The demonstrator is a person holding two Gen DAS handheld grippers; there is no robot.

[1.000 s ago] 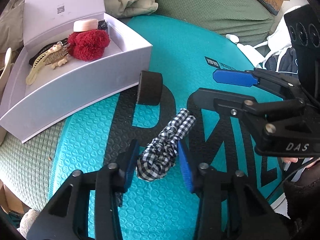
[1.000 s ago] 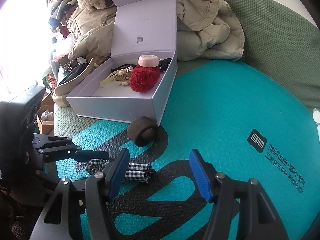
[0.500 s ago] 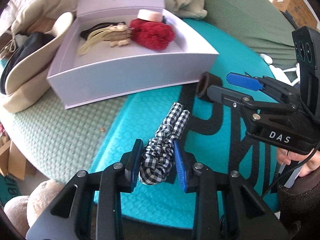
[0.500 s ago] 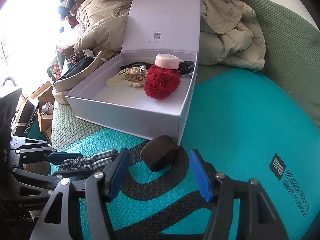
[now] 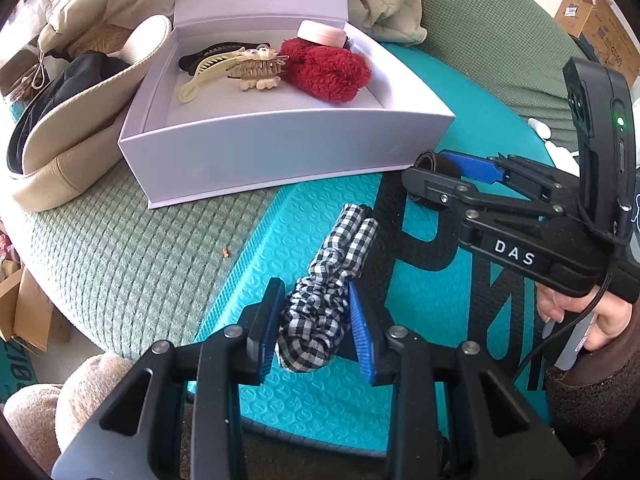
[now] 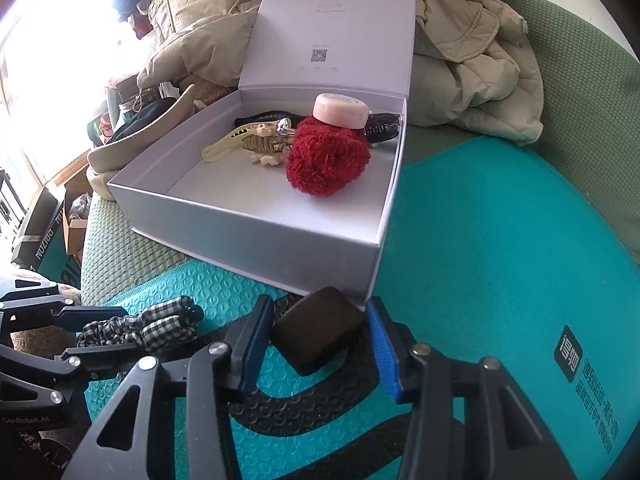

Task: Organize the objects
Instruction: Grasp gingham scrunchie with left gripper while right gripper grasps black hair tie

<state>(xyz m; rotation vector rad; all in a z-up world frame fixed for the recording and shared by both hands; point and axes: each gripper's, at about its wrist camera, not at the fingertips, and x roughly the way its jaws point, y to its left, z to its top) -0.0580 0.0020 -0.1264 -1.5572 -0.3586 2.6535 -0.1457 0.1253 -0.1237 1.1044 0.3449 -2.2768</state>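
Scrunchie (image 5: pixel 320 300), checked black and white, is clamped at its near end between the left gripper (image 5: pixel 316 320) fingers, its long axis running up the frame toward the open box (image 5: pixel 280 148). On the teal mat (image 6: pixel 500 240), the brown roll (image 6: pixel 318 330) is bracketed by the right gripper (image 6: pixel 320 344), whose fingers have just been closing around it; contact cannot be confirmed. The box is seen directly beyond both, upper centre, so a forward lift is what each load calls for.
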